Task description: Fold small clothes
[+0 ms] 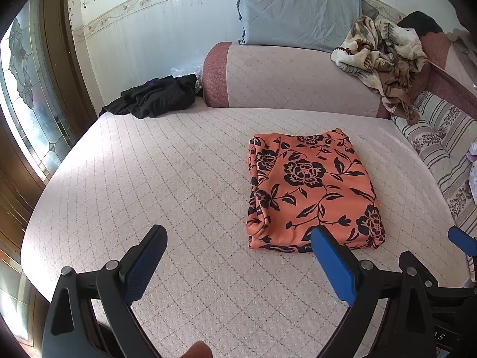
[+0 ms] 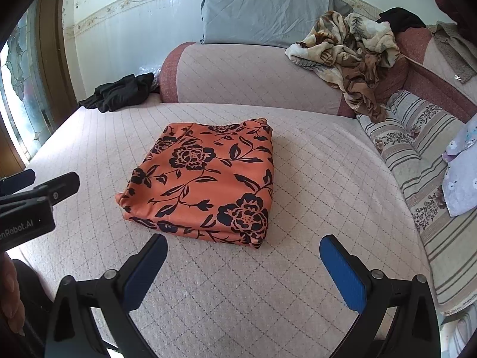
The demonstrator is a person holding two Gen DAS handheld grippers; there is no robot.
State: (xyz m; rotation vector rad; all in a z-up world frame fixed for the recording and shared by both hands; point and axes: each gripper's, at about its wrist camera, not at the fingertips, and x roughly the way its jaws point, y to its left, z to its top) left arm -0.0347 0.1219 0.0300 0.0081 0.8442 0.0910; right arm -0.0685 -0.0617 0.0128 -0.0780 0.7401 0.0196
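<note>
An orange garment with a black flower print [image 1: 310, 188] [image 2: 205, 182] lies folded into a neat rectangle on the pale quilted bed [image 1: 179, 179] [image 2: 313, 179]. My left gripper [image 1: 238, 235] is open just short of the garment's near edge, its right blue pad [image 1: 331, 256] overlapping the fold's front corner in the view. My right gripper [image 2: 243, 244] is open too, hovering in front of the garment's near edge with nothing between its fingers. The left gripper's body shows at the left edge of the right wrist view.
A black garment [image 1: 155, 95] [image 2: 122, 91] is crumpled at the bed's far left. A long pink bolster [image 1: 283, 77] [image 2: 253, 74] and grey pillow [image 1: 298, 12] line the wall. A rumpled floral blanket [image 1: 381, 50] [image 2: 348, 47] and striped cushions [image 2: 417, 155] sit to the right.
</note>
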